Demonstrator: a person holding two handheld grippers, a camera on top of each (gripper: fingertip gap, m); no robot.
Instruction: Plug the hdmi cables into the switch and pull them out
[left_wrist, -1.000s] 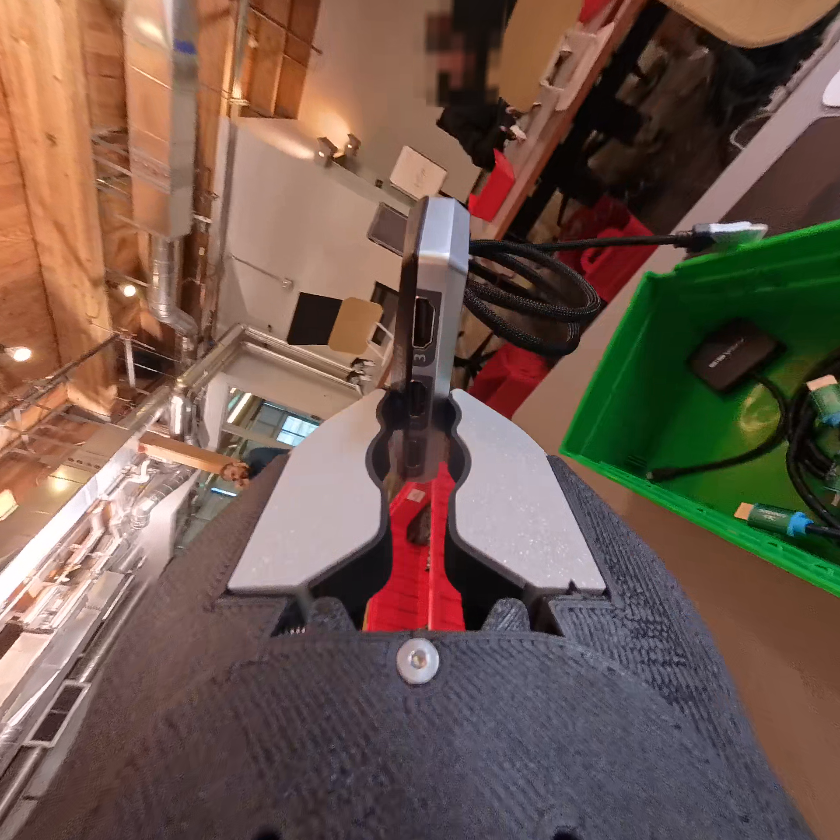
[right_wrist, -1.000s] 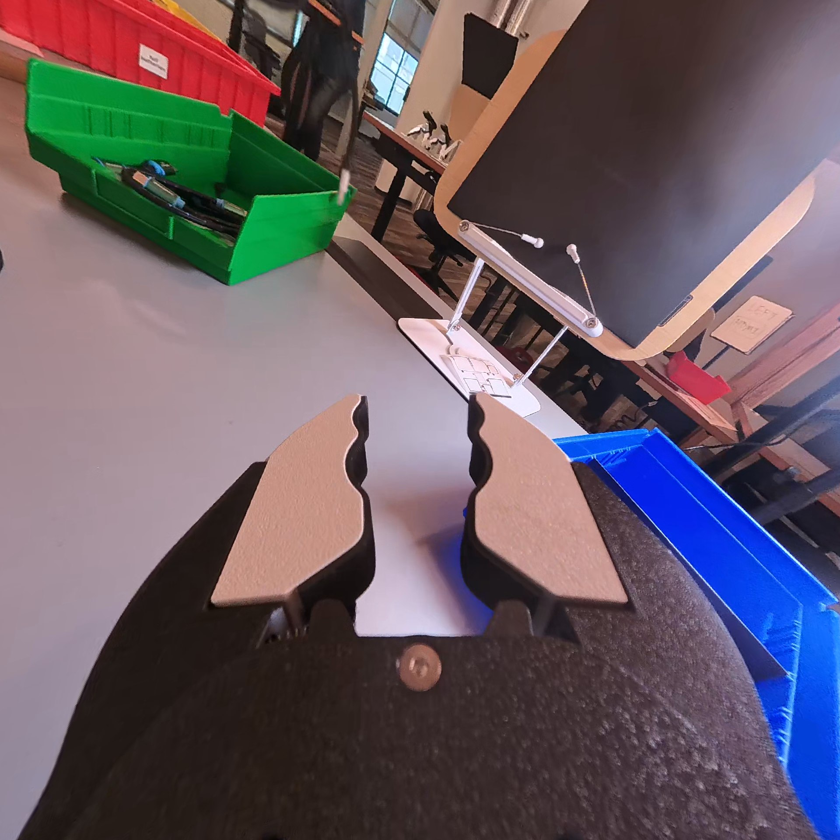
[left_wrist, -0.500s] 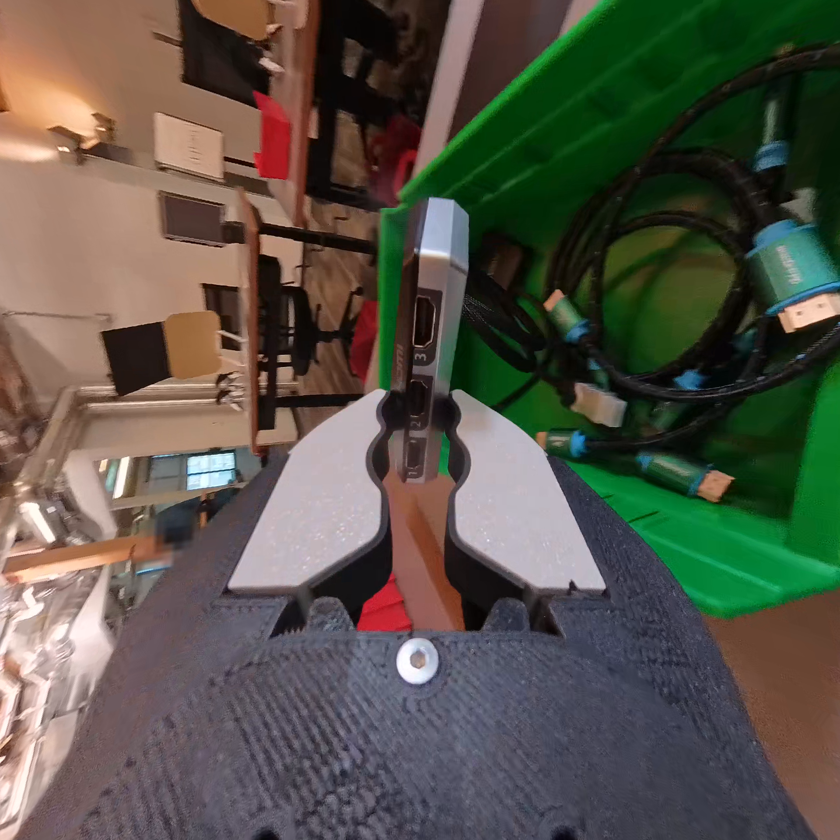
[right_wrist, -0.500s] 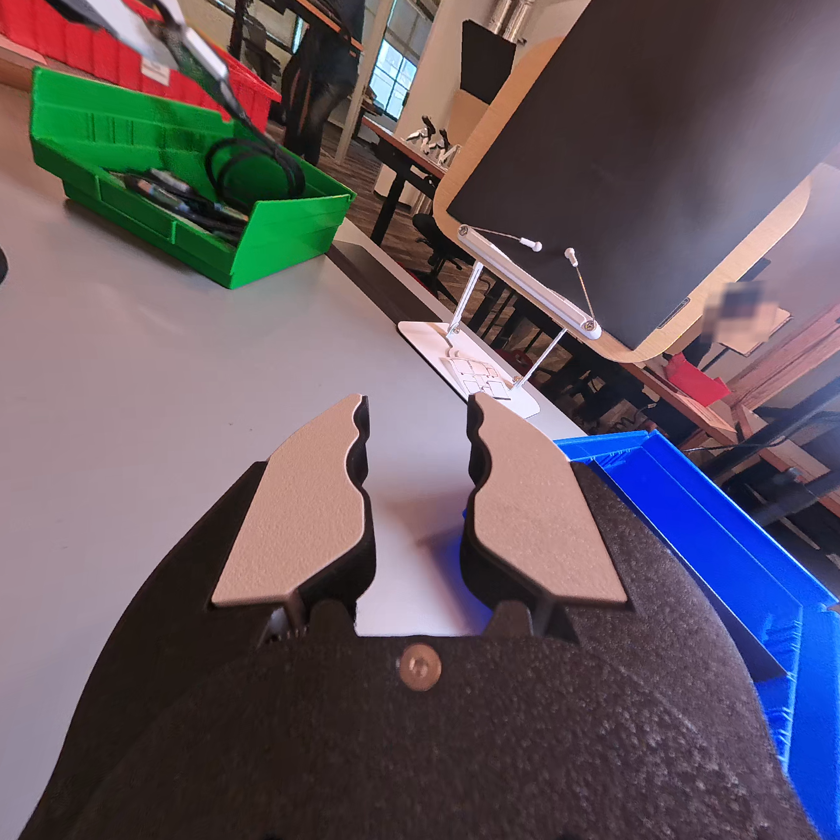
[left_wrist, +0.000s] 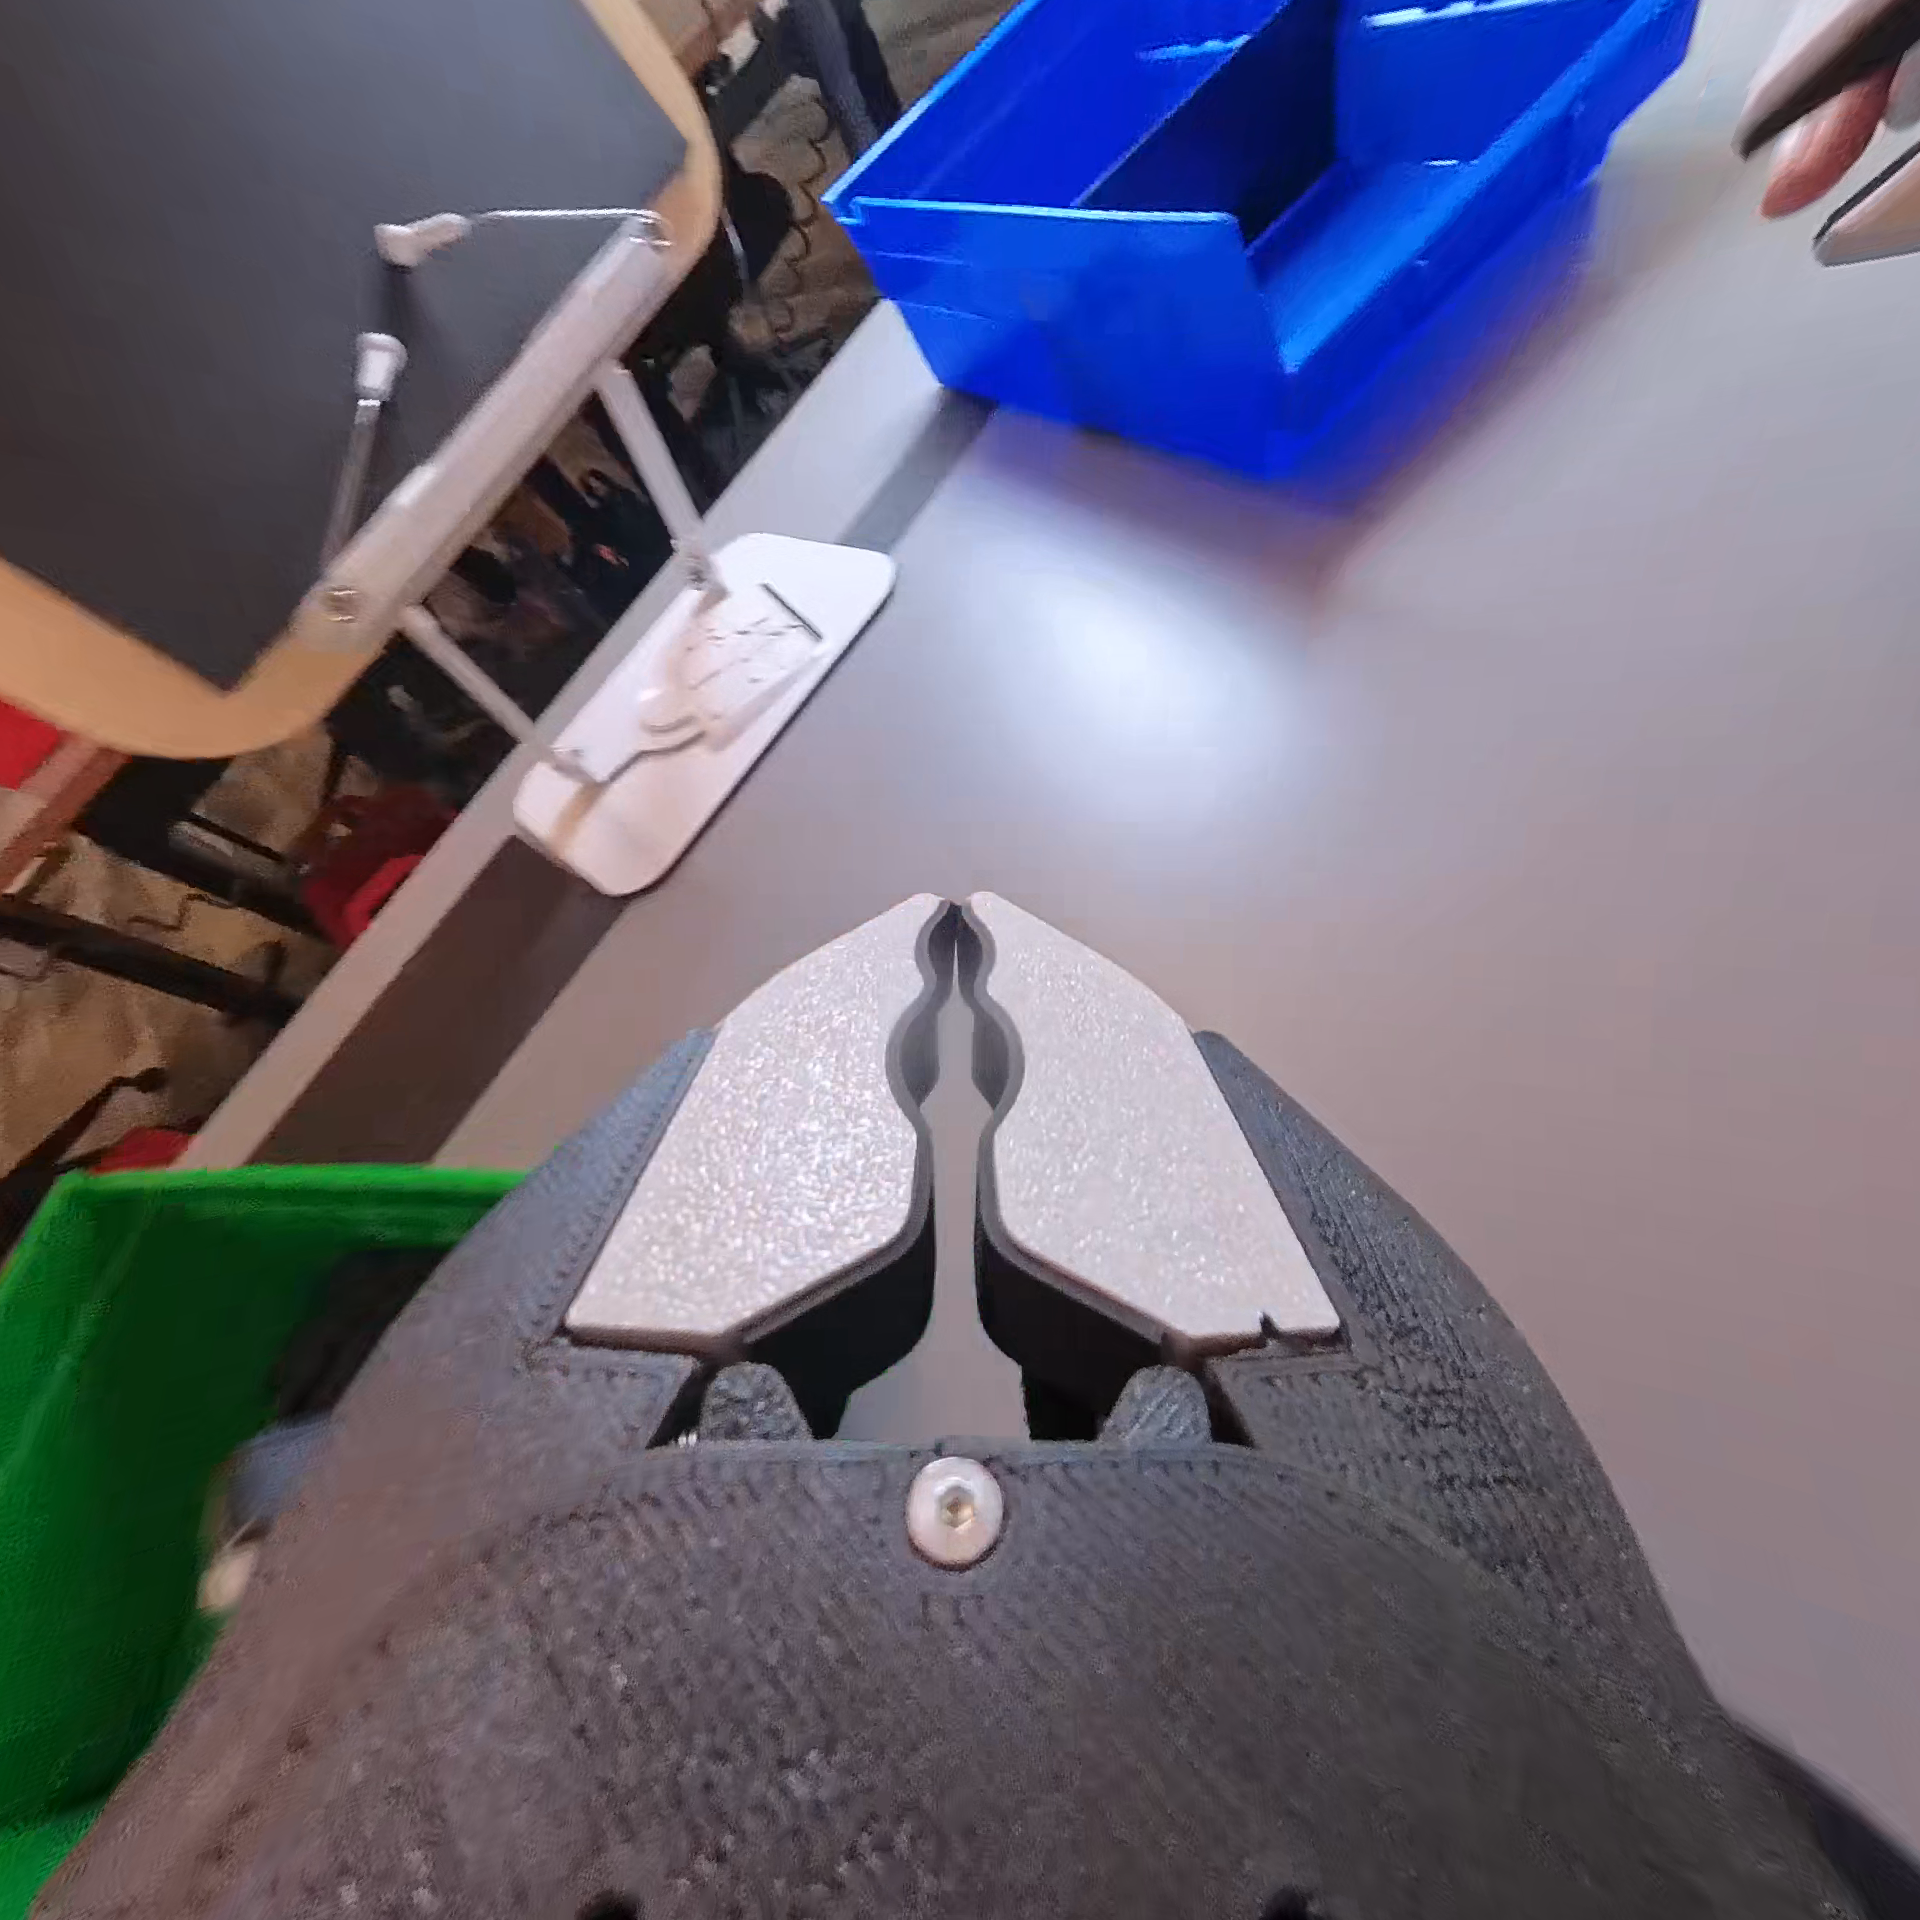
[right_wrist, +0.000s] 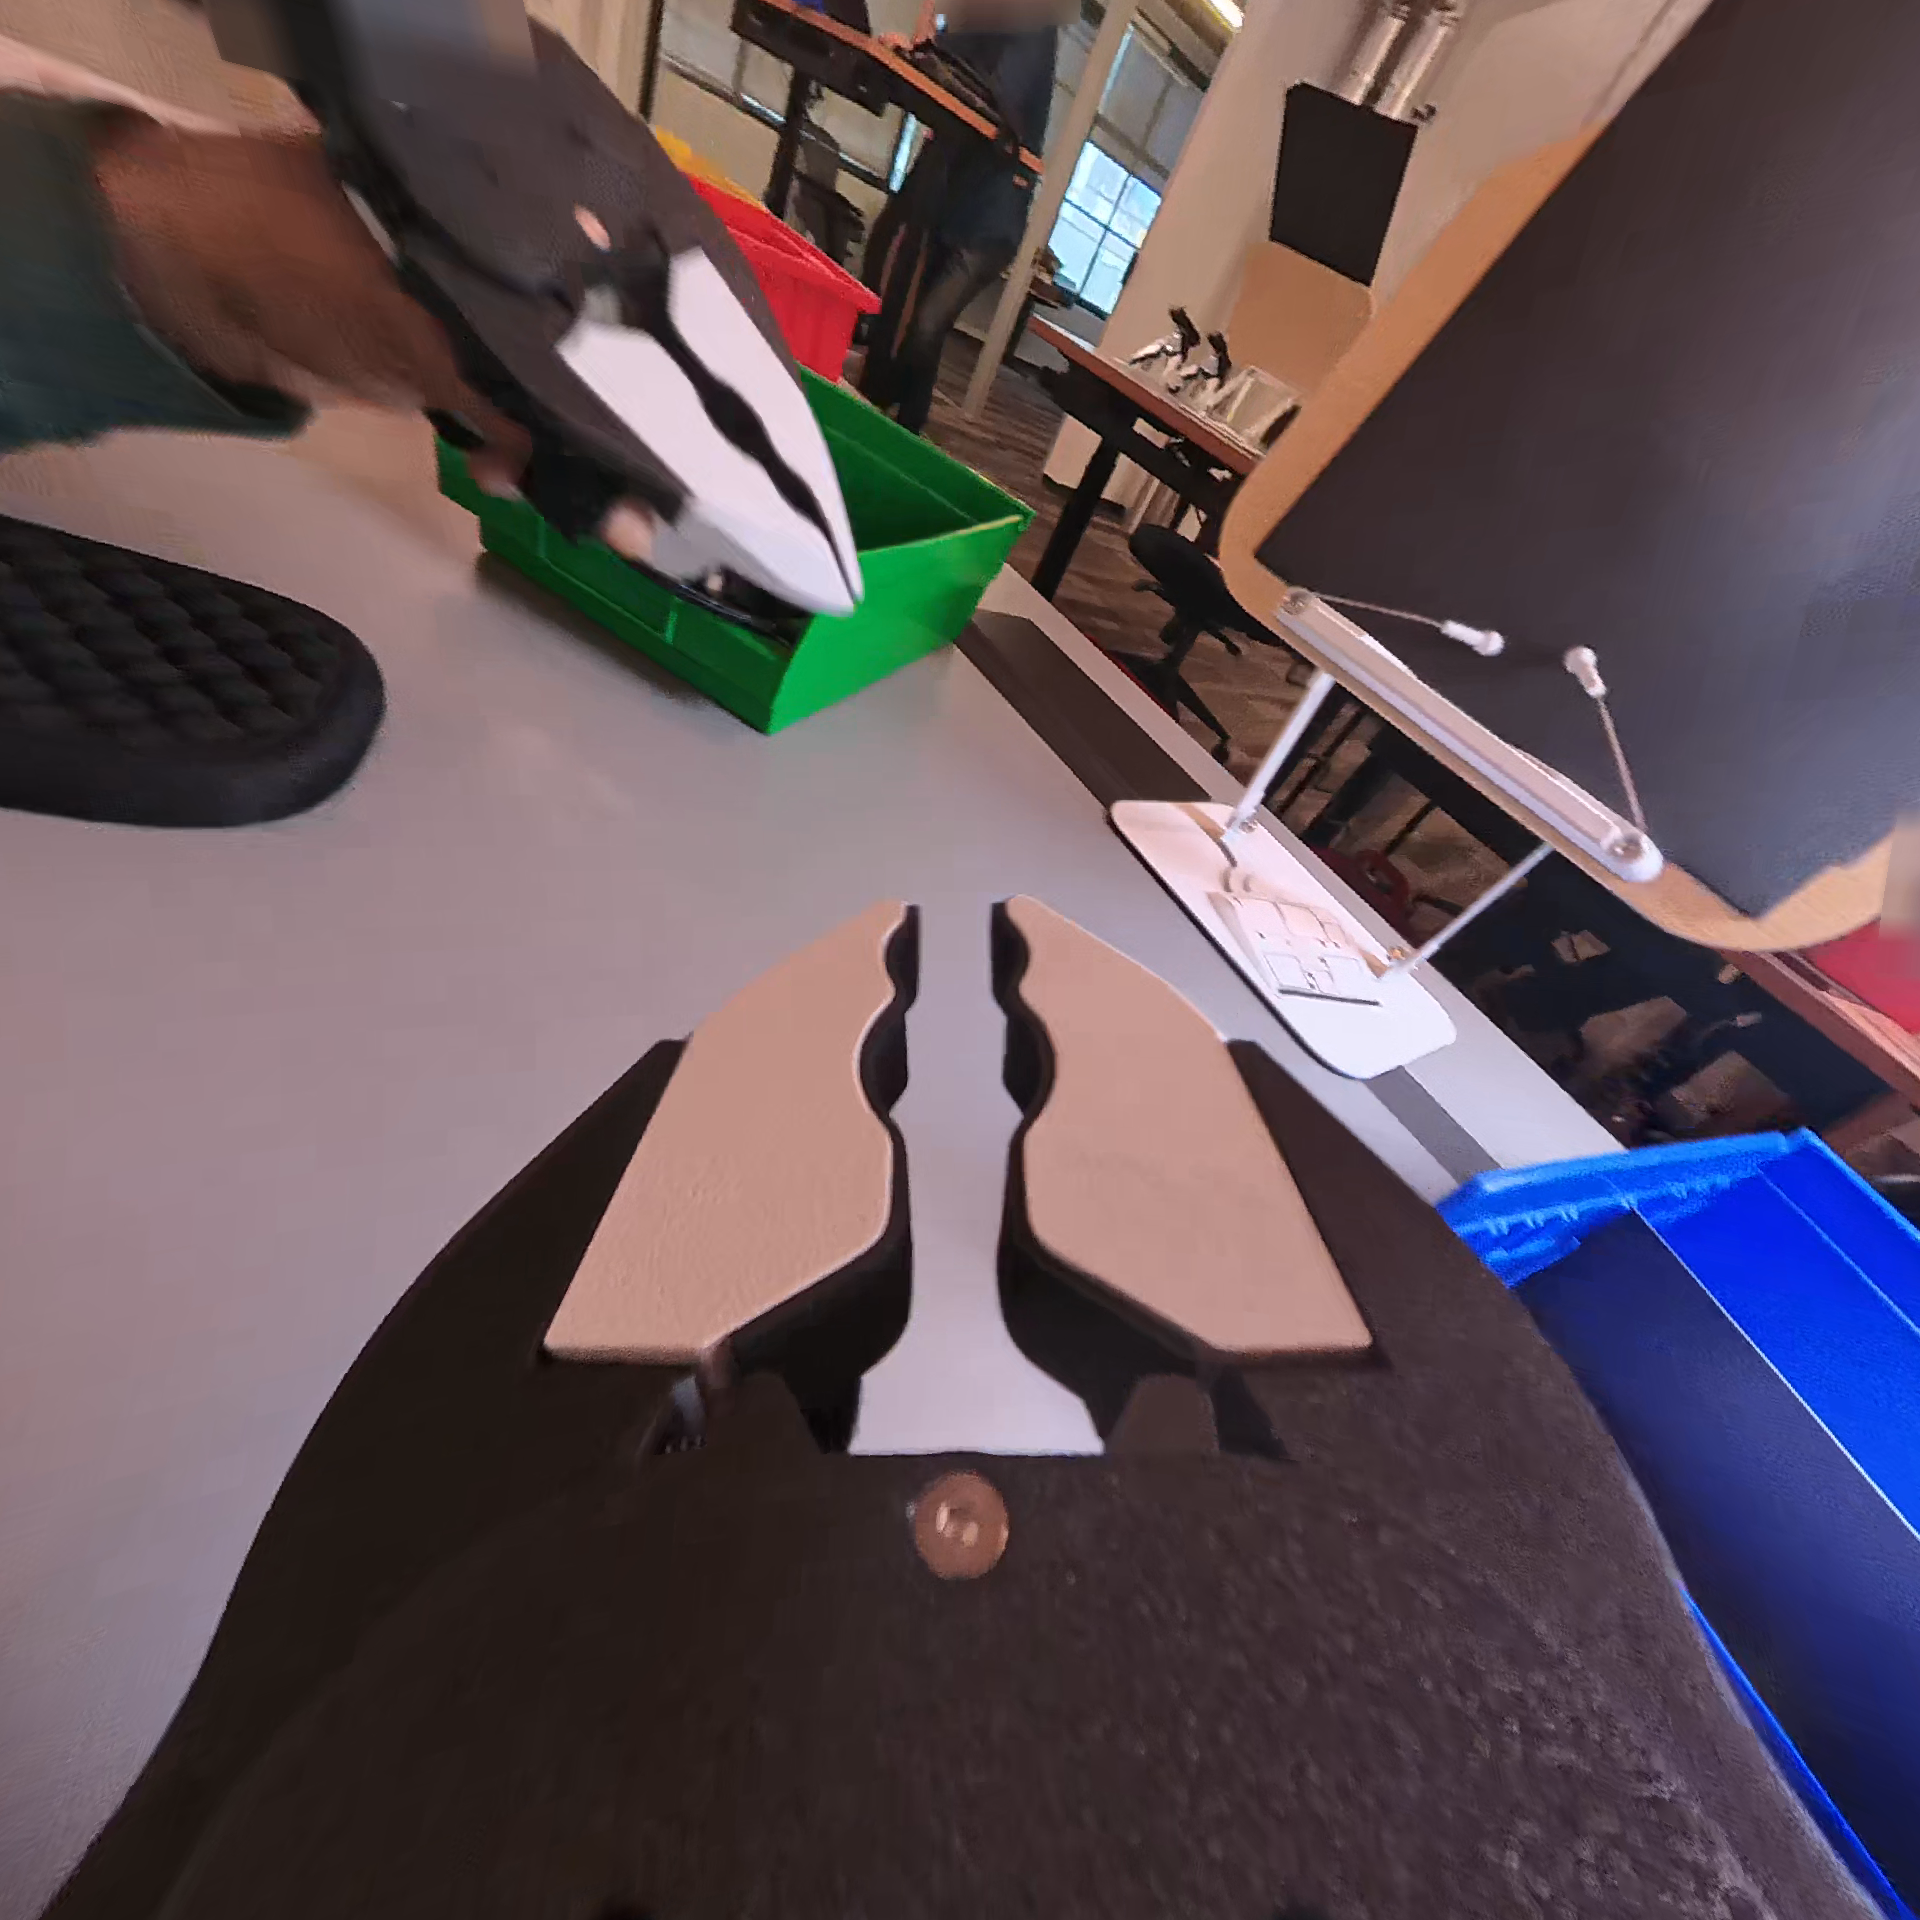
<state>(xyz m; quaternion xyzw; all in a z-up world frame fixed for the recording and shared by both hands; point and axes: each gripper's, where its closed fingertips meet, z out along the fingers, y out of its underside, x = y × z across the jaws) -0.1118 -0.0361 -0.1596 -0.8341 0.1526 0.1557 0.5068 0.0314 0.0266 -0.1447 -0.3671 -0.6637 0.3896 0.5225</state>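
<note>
Two grippers hover over the grey table (left_wrist: 1455, 831). The left gripper (left_wrist: 958, 906) has its fingertips pressed together on nothing; half a second ago it pinched a grey adapter above the green bin (right_wrist: 914, 582), now at its 8 o'clock. The right gripper (right_wrist: 954, 909) has narrowed to a slim bare gap. Bare tabletop lies ahead of both; blue bin (left_wrist: 1247, 260) at the left gripper's 1 o'clock, table edge at 10.

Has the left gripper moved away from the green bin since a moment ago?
Yes. The left gripper has swung from over the green bin, now at its lower left, toward the blue bin.
</note>
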